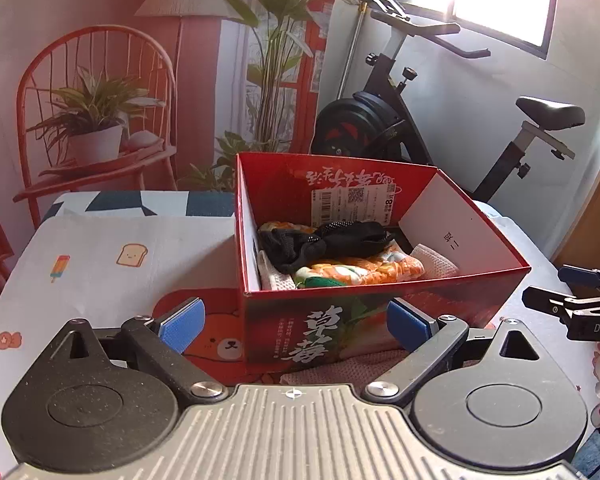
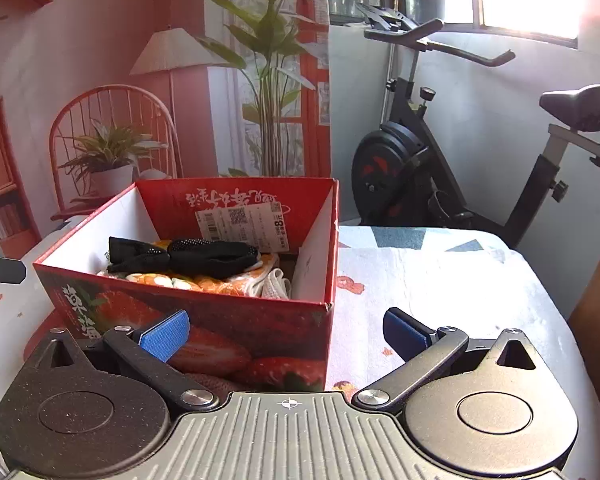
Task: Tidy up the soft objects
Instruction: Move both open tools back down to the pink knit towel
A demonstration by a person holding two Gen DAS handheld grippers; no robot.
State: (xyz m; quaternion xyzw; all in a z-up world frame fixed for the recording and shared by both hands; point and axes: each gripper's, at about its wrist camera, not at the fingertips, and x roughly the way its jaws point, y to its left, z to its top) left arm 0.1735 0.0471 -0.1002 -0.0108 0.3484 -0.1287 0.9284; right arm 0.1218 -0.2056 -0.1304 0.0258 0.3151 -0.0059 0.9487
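Soft objects already fill the floor of the red strawberry box [image 1: 380, 312], which stands near the middle of the table on a printed tablecloth [image 1: 100, 256]: a black mesh piece [image 1: 332, 244] lies crumpled on top, over an orange-and-white patterned cloth [image 1: 364, 268] with a green patch, and a white ribbed knit piece [image 1: 436, 265] is tucked at the right end, with more white fabric at the left. One item looks left out: a pink waffle-textured cloth [image 1: 340, 368] lies on the table against the near wall of the box, just beyond the left gripper [image 1: 296, 322]. My judgement is that the sorting is close to done and the step in hand is fetching this last cloth. Both claws are spread wide with nothing between the blue ribbed pads: the left one faces the box's near wall, the right gripper [image 2: 286, 330] faces its near right corner, and the table to the right of it shows only cloth. The next move likely calls for the left claw to dip low, pinch a raised fold of the pink cloth, lift it above the rim and release it over the pile. The box is thin glossy cardboard, light and easy to shove, so a nudge to its wall could slide it. The fabrics are limp and will drape and trail when lifted.
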